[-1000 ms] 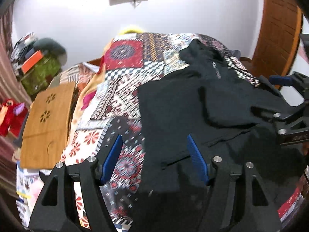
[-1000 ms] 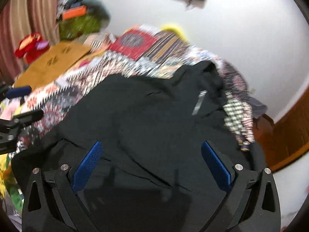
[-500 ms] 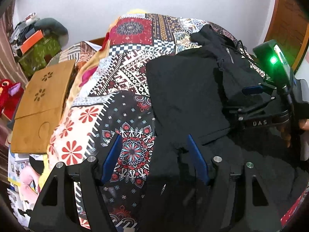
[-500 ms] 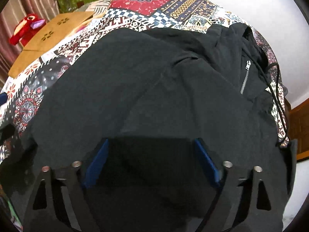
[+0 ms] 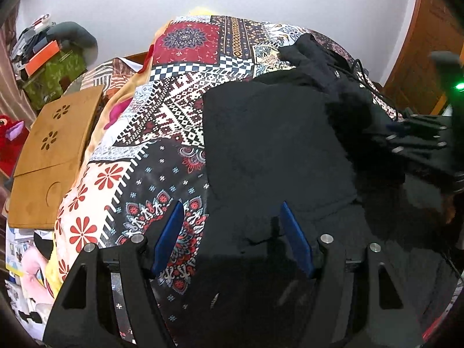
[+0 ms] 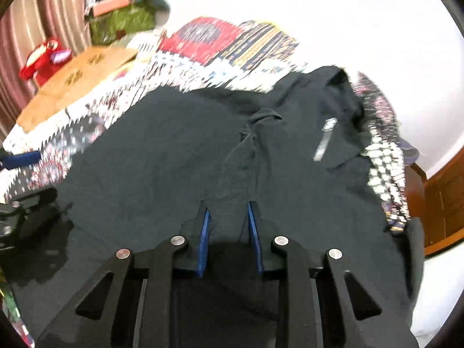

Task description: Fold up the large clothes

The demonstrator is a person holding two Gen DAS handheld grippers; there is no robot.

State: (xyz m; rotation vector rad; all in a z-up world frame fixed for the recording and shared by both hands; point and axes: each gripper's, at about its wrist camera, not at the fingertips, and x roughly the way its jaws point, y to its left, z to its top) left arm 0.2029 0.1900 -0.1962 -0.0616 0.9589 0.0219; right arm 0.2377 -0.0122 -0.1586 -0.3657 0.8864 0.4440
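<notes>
A large black zip hoodie (image 5: pixel 275 145) lies spread on a patterned bedspread (image 5: pixel 162 121); it also fills the right wrist view (image 6: pixel 162 162), its silver zipper (image 6: pixel 324 139) toward the hood. My left gripper (image 5: pixel 232 226) is open, its blue pads straddling the hoodie's left bottom edge, holding nothing. My right gripper (image 6: pixel 227 220) has closed in on a raised ridge of the hoodie's fabric, which pulls up into a crease toward the chest. The right gripper shows blurred at the right of the left wrist view (image 5: pixel 417 136).
A wooden lap table (image 5: pixel 52 156) lies left of the bed. A red plush toy (image 6: pixel 43 58) and a green bag with clutter (image 5: pixel 55 72) stand by the curtain. A wooden door (image 5: pixel 420 46) is at the right. The wall lies beyond the bed.
My right gripper's fingers went from wide open to closed on a fold of the hoodie and began lifting it. My left gripper dipped closer to the hoodie's bottom edge, still open.
</notes>
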